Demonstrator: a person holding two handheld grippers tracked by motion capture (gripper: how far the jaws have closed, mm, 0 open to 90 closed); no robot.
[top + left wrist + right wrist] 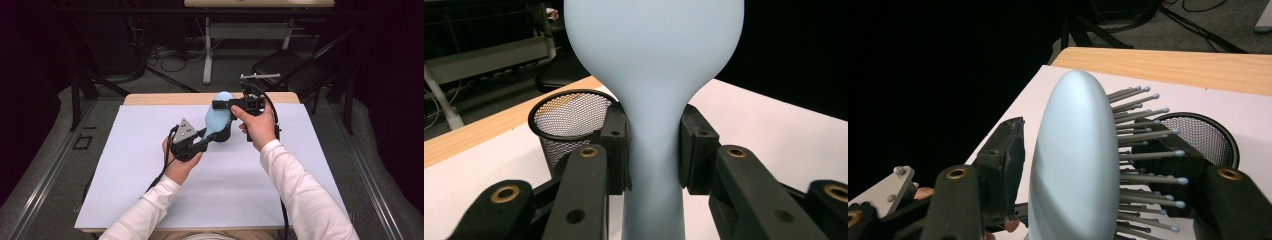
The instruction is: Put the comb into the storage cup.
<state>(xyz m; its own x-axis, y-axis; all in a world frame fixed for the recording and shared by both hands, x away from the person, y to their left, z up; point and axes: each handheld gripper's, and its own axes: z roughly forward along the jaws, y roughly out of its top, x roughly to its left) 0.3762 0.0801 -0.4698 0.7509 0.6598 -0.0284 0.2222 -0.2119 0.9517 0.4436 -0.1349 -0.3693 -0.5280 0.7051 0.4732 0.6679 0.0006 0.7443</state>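
A light-blue hairbrush [220,119] is held over the white table cover, above a black mesh cup [224,135]. My left gripper [209,136] is shut on the brush's narrow neck [654,150], one pad on each side, and the rounded head [654,60] rises beyond them. My right gripper [223,104] comes in from the right at the head. In the right gripper view one pad lies against the smooth back of the hairbrush [1073,160] and the other meets the bristle tips [1175,180]. The mesh cup [1208,135] stands just behind.
A white sheet [150,175] covers most of the table, with a bare wooden strip [165,99] along the far edge. Beyond the table are a dark chair [290,65], a desk leg and loose cables on the floor.
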